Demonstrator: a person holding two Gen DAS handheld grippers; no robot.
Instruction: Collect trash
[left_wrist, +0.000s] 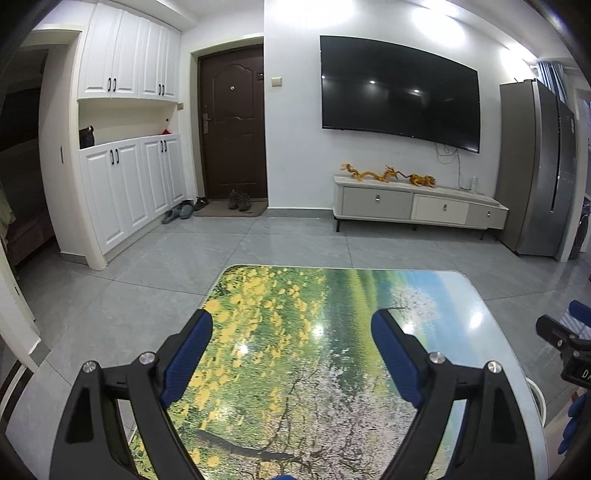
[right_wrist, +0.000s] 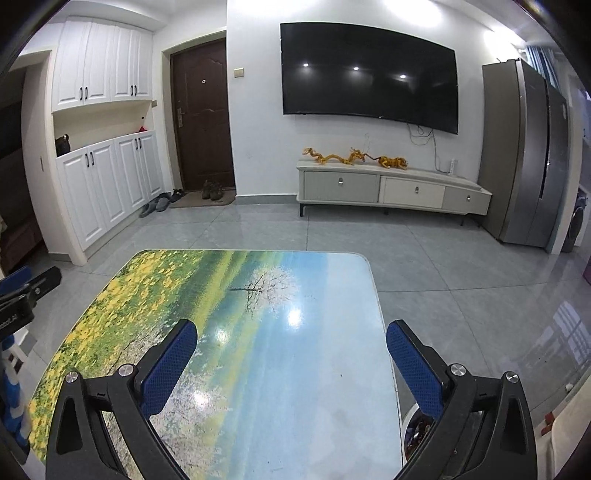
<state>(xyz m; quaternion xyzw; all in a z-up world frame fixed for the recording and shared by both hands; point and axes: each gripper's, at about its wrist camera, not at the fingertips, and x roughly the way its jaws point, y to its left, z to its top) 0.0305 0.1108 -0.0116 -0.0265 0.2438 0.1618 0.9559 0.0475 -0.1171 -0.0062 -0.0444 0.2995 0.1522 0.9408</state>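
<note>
My left gripper (left_wrist: 291, 325) is open and empty, held over a low table (left_wrist: 332, 295) with a printed landscape top. My right gripper (right_wrist: 291, 336) is open and empty over the same table (right_wrist: 314, 295), toward its right side. No loose trash shows on the tabletop in either view. A white bin (right_wrist: 415, 428) with dark contents stands on the floor by the table's right edge, partly hidden behind my right finger. Its rim also shows in the left wrist view (left_wrist: 537, 395). The right gripper's body shows at the right edge of the left wrist view (left_wrist: 565, 343).
Grey tiled floor (right_wrist: 461, 266) surrounds the table. A white TV stand (right_wrist: 391, 188) with yellow dragon figures stands under a wall TV (right_wrist: 369, 74). A fridge (right_wrist: 528, 155) is at the right, white cabinets (right_wrist: 103, 177) and a brown door (right_wrist: 203, 118) at the left, shoes beside them.
</note>
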